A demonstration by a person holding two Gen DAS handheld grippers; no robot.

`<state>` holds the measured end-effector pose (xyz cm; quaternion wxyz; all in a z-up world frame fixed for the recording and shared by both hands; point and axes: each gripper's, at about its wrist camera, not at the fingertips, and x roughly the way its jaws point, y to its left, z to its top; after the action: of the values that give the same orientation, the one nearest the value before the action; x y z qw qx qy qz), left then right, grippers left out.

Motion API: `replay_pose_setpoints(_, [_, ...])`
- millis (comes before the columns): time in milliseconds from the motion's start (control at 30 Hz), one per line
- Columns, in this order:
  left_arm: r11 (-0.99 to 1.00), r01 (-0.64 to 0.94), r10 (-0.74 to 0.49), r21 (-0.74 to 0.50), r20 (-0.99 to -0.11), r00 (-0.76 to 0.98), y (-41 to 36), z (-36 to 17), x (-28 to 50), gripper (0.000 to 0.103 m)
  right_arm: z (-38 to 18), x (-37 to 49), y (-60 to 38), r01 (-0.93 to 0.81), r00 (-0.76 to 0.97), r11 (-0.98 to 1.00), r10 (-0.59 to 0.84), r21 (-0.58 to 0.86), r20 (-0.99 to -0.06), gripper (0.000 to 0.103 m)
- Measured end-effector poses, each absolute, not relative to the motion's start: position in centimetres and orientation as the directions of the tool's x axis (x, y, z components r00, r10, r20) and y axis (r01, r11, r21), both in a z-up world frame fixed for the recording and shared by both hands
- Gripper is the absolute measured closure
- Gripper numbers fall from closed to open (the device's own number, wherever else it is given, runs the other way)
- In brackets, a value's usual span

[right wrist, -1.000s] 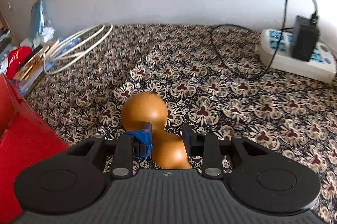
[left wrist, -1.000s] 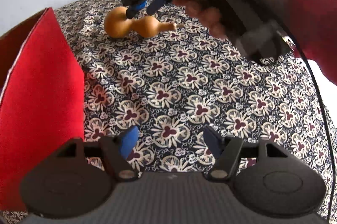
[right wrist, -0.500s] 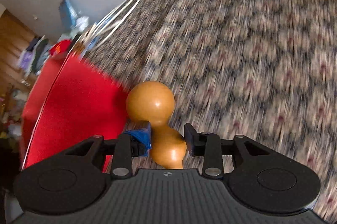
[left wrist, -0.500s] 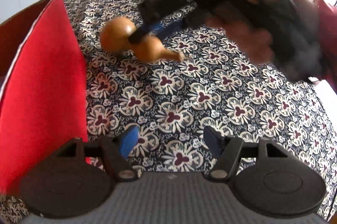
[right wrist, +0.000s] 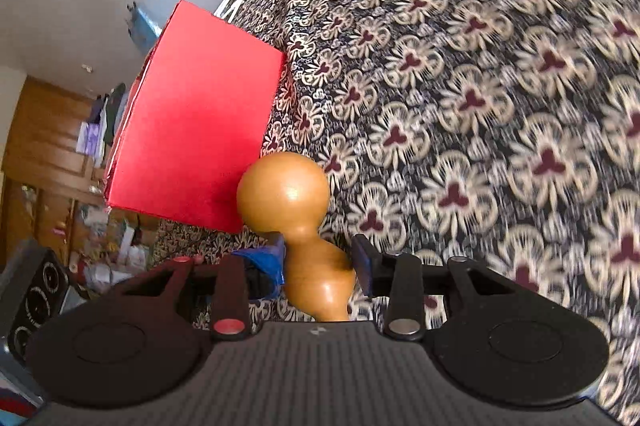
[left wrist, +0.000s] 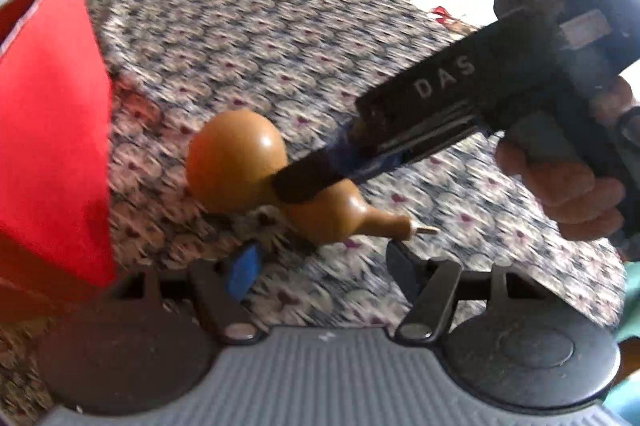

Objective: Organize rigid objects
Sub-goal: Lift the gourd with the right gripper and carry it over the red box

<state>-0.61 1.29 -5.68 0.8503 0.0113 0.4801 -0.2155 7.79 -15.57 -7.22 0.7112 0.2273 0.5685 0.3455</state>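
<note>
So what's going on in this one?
A person is tidying a table covered with a flower-patterned cloth. The right tongs are clamped on the narrow waist of a wooden gourd, which is lifted off the cloth, close beside a red box. The left tongs hang open and empty nearby. The gourd is not yet in the box.

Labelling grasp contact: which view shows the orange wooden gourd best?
Left wrist: the whole orange wooden gourd shows, stem included, with the right gripper across its waist. Right wrist shows only the gourd's bulbs between its own fingers, stem hidden.
</note>
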Motion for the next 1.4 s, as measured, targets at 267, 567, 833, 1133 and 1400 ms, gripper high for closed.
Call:
replay_pose_setpoints(267, [0.874,0.368,-0.457,-0.317,-0.792,0.405,1.1,-5.3,-2.0,0.032,-7.8,5.5,-16.6,-0.161,0.130,0.631,0.776,0.759,-0.618,0.081])
replay_pose_setpoints(567, [0.847,0.352,-0.523,-0.398,-0.743,0.418,2.6,-3.8,-3.4,0.032,-7.4,3.2,-18.0,-0.168,0.141,0.614,0.789,0.771,-0.598,0.081])
replay_pose_setpoints(833, [0.875,0.279,-0.482,-0.396,-0.763,0.430,3.0,-4.5,-2.5,0.032,-6.0,4.3,-17.1,-0.219,0.175,0.612,0.791,0.760,-0.586,0.081])
replay_pose_setpoints(1133, [0.894,0.241,-0.447,-0.378,-0.783,0.432,3.1,-5.3,-1.4,0.032,-6.8,4.7,-14.6,-0.274,0.171,0.655,0.754,0.704,-0.634,0.081])
replay_pose_setpoints(1400, [0.920,0.242,-0.388,-0.309,-0.802,0.454,1.9,-5.8,-0.9,0.038,-8.8,4.4,-14.8,-0.179,0.184,0.638,0.770,0.749,-0.611,0.081])
